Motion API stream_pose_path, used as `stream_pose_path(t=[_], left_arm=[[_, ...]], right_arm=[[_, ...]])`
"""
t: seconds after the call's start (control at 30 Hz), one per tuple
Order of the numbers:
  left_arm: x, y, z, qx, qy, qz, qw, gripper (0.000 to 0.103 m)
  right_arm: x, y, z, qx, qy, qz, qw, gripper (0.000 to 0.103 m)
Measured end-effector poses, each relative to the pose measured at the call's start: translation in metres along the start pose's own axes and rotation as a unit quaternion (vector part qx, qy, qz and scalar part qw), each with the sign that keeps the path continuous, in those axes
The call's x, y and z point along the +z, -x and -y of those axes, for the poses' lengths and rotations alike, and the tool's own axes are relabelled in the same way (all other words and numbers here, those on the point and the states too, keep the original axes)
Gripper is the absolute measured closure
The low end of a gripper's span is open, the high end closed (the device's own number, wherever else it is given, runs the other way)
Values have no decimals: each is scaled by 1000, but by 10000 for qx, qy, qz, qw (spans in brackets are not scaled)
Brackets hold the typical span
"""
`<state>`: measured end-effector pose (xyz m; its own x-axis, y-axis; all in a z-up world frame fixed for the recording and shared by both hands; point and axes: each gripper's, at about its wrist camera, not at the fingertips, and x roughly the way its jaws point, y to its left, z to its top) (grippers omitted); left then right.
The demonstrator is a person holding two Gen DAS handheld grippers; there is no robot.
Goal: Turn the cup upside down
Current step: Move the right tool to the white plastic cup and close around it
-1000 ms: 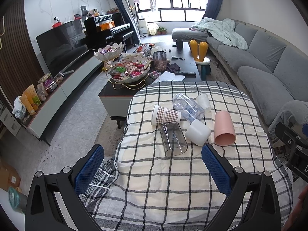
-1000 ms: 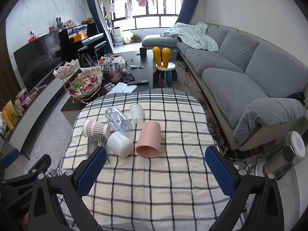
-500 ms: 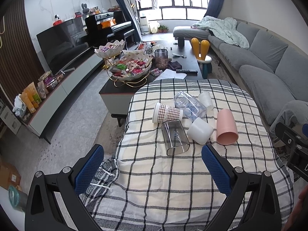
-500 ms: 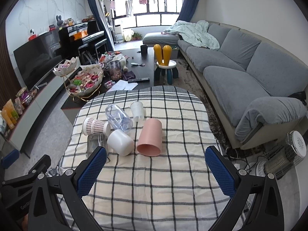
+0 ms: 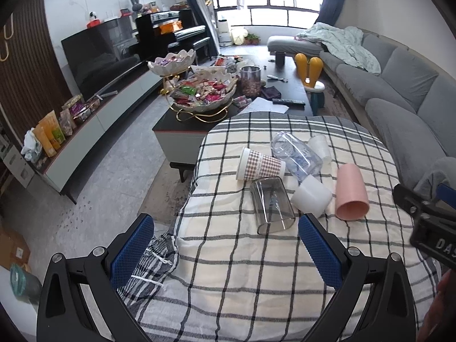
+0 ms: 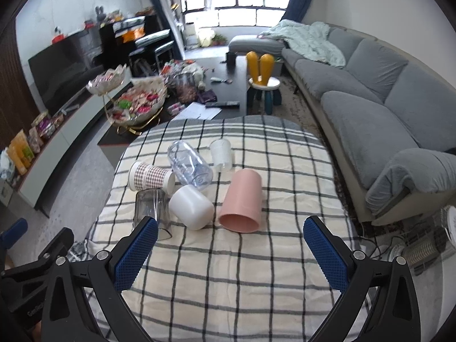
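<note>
Several cups lie on their sides on a checked tablecloth: a pink cup, a white cup, a smoky clear square cup, a checked paper cup, a clear bluish jar and a small frosted cup. My left gripper is open and empty, short of the smoky cup. My right gripper is open and empty, short of the pink and white cups.
A dark coffee table with tiered snack bowls stands beyond the table. A grey sofa runs along the right. A TV console lines the left wall. A small stool stands near the sofa.
Both grippers have drifted slightly; the cups sit a little lower and nearer in both views. Nothing was grasped and the cups have not moved.
</note>
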<state>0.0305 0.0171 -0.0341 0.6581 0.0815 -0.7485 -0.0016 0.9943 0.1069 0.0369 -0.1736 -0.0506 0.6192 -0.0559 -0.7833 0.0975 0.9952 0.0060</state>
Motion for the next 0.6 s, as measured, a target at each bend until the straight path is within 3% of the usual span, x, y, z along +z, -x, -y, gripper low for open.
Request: stream_pose_path(t=[0.2, 0.37, 0.6], left_arm=[[6, -32, -1, 647, 595, -215, 9959, 0], [9, -53, -4, 805, 1027, -369, 9908, 0], [8, -82, 3, 767, 1104, -663, 9887, 0]], right_arm=[[18, -56, -13, 353, 721, -656, 9946, 1], [34, -102, -28, 516, 1366, -1264, 9812, 2], [42, -149, -55, 553, 2200, -1767, 9578, 4]])
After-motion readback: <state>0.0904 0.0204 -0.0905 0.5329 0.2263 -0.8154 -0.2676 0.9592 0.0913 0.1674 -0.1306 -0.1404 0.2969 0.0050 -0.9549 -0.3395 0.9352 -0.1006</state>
